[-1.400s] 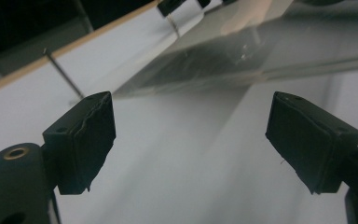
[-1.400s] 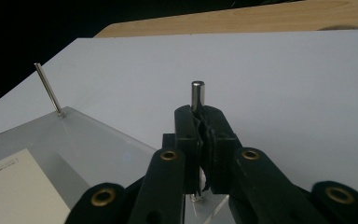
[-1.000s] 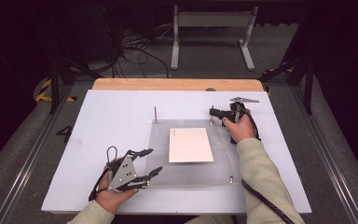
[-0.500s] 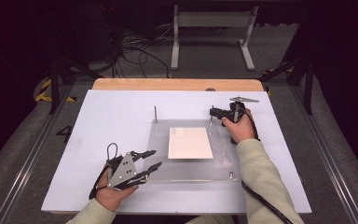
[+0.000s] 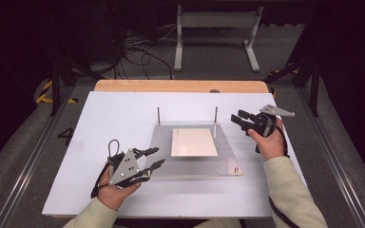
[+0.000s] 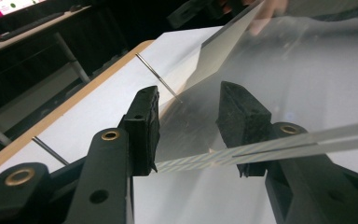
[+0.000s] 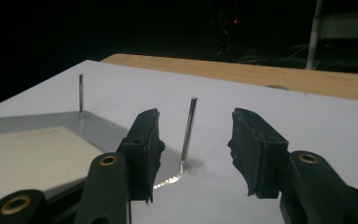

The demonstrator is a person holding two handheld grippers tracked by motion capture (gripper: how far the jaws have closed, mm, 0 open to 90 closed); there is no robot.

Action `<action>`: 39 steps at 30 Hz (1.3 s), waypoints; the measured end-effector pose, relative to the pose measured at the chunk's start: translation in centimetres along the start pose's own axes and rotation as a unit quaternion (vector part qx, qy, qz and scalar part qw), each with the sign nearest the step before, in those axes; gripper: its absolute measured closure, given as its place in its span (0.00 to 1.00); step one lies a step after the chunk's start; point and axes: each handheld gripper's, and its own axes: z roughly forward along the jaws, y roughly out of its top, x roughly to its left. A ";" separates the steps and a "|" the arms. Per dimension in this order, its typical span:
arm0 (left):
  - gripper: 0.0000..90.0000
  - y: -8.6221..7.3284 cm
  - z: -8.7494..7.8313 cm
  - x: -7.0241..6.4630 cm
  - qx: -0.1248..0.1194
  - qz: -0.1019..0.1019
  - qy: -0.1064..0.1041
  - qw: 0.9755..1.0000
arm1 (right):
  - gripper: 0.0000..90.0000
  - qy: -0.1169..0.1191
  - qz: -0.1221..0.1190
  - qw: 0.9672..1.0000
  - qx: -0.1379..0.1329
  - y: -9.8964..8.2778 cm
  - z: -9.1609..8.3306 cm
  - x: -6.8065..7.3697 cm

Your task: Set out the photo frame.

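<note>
A clear plate (image 5: 228, 161) lies on the white table (image 5: 114, 118) with a white sheet (image 5: 194, 141) at its middle. Thin metal pins (image 5: 158, 115) (image 5: 215, 115) stand at its far corners. My left gripper (image 5: 158, 157) is at the plate's near-left edge. Its jaws have just been closing a little and now stand apart (image 6: 189, 126), with the plate's edge (image 6: 261, 147) running across them and no pad pressing on it. My right gripper (image 5: 236, 118) hangs right of the right pin. Its jaws have just been opening (image 7: 196, 133), and the pin (image 7: 190, 116) stands free beyond them.
A wooden strip (image 5: 180, 86) runs along the table's far edge. A small brass screw (image 5: 236, 171) sits at the plate's near-right corner. Behind the table, a metal stand (image 5: 216, 33) and cables (image 5: 138, 47) lie on the dark floor.
My right gripper was shut at the right pin; it has opened and drawn away to the right and slightly up. The left jaws narrowed a little at the plate's edge.
</note>
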 end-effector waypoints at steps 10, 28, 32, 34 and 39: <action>0.63 1.4 0.2 1.4 -0.013 -0.009 0.017 1.000 | 0.59 0.017 -0.117 0.993 -0.014 -0.2 -6.8 3.1; 0.59 1.6 1.9 3.8 -0.016 -0.040 0.036 0.998 | 0.47 0.075 -0.218 0.972 -0.039 1.1 -6.6 9.2; 0.59 1.5 2.2 4.0 -0.016 -0.042 0.038 0.998 | 0.50 0.092 -0.212 0.971 -0.058 1.3 -5.8 9.8; 0.60 1.4 2.3 4.0 -0.012 -0.039 0.039 0.998 | 0.54 0.100 -0.213 0.970 -0.060 1.2 -5.3 10.0; 0.63 1.4 2.8 3.8 -0.006 -0.031 0.045 0.998 | 0.56 0.094 -0.225 0.968 -0.062 1.1 -4.1 10.2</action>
